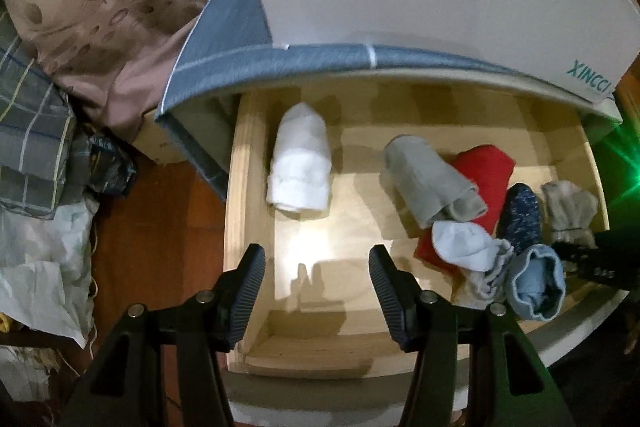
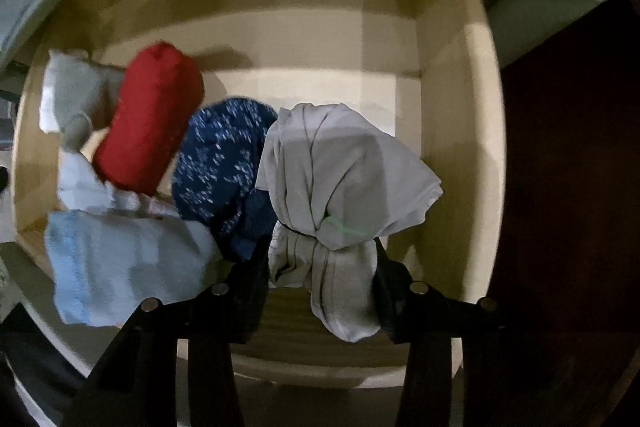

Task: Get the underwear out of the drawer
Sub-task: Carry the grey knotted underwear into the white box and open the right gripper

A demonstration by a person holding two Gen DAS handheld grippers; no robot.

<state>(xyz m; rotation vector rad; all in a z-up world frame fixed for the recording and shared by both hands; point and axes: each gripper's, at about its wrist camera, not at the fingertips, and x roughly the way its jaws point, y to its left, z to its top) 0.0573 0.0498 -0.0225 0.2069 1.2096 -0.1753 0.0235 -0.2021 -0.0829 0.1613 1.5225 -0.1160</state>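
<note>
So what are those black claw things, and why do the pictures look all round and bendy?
Each claw is a hand-held gripper that a person carries, with a wide, round-looking camera on it. One picture looks along the left hand-held gripper: its fingers are apart with nothing between them, above the open wooden drawer, near a rolled white garment. The other looks along the right hand-held gripper, whose fingers are squeezing a pale grey bundle. Beside it lie a dark blue speckled roll, a red roll and a light blue one.
</note>
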